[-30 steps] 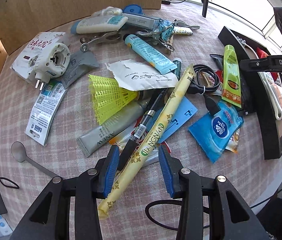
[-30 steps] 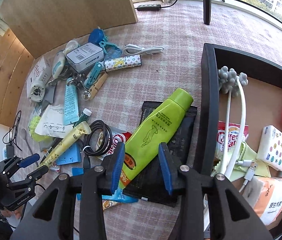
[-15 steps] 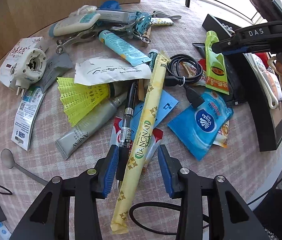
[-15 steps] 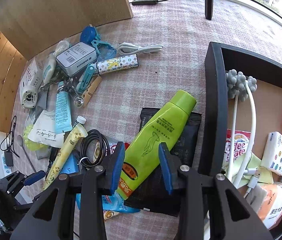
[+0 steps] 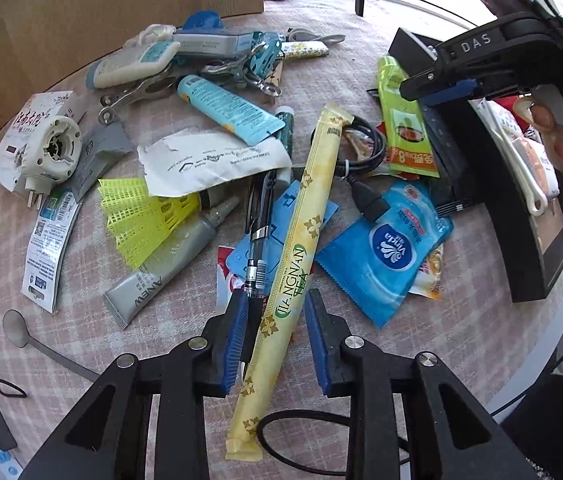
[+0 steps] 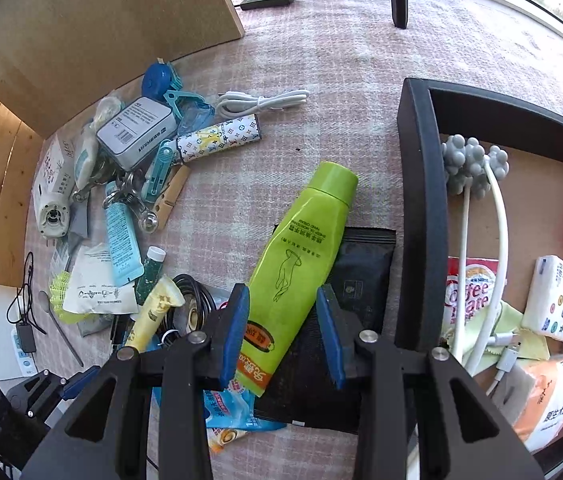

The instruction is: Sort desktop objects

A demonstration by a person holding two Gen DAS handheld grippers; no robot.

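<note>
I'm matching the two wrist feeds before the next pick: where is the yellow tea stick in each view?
Left wrist: tea stick runs diagonally through the centre, its lower part between the closing jaws of the left hand-held gripper, beside a black pen.
Right wrist: only its upper end shows, lower left.
Shared landmark: the coiled black cable at the stick's top end.

Low in the frame, the left gripper (image 5: 277, 336) is closing its jaws around a yellow tea sachet (image 5: 293, 272) and black pen (image 5: 257, 236).
</note>
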